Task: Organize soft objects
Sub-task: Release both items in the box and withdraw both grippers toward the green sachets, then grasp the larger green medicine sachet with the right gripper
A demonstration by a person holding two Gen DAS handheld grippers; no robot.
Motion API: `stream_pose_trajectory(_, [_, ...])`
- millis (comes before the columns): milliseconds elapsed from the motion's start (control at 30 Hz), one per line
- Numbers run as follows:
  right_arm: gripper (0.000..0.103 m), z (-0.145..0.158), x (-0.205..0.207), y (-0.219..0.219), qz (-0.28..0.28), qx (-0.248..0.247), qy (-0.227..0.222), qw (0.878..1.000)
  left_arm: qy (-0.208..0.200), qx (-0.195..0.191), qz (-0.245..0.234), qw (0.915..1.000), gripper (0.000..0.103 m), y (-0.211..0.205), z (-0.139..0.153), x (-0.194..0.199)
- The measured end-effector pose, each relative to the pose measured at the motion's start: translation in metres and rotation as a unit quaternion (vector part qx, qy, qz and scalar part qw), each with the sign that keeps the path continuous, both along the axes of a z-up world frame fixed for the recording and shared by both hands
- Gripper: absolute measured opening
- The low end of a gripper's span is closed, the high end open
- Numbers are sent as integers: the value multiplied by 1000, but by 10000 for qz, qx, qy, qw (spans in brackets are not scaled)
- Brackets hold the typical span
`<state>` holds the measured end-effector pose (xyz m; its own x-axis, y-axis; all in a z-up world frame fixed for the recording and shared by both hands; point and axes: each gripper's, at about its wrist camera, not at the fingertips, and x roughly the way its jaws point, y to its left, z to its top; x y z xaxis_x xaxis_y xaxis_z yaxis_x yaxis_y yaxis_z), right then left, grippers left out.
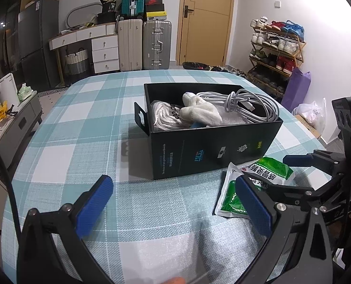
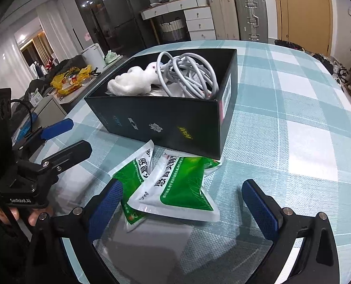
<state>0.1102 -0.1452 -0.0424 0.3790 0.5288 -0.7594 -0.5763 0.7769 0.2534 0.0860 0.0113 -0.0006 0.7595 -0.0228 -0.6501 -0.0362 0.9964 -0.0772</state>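
Observation:
An open black box (image 1: pixel 211 146) (image 2: pixel 170 118) stands mid-table. It holds a white plush toy (image 1: pixel 199 113) (image 2: pixel 132 82), a coiled white cable (image 1: pixel 251 106) (image 2: pixel 187 73) and a white cord bundle (image 1: pixel 166 116). Two green and white sachets (image 1: pixel 258 179) (image 2: pixel 182 184) lie overlapping on the checked tablecloth (image 1: pixel 80 123), against the box's near side. My right gripper (image 2: pixel 183 208) (image 1: pixel 291 172) is open, and the sachets lie between its blue fingers. My left gripper (image 1: pixel 175 203) (image 2: pixel 68 139) is open over bare cloth, left of the sachets, holding nothing.
A low cabinet (image 1: pixel 21 123) with yellow bags stands beyond the table's left edge. Suitcases (image 1: pixel 144 45), a drawer unit and a door line the far wall. At the far right is a shoe rack (image 1: pixel 275 52). A hand (image 2: pixel 14 213) holds the left gripper.

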Motion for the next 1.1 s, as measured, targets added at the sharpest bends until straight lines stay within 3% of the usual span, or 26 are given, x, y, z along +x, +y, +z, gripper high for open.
stream_pose_trajectory(67, [101,-1,0,0,-7,23,25,10000,-6,1,-2,10000,103,0,0,0])
stream_pose_trajectory(267, [85,-1,0,2,42,38,8,10000,-3,-1,-15,10000,103,1,0,0])
stream_pose_trajectory(433, [66,0,-1,4,162,59,12,9999,11,-1,-28,10000,103,0,-1,0])
stream_pose_trajectory(700, [59,8,-8,2,228,52,-216,9995,10,-9,-37,10000,103,0,-1,0])
stream_pose_trajectory(1100, [59,30,-17,-9,334,117,-515,9980,81,-69,-158,9998,103,-7,1,-1])
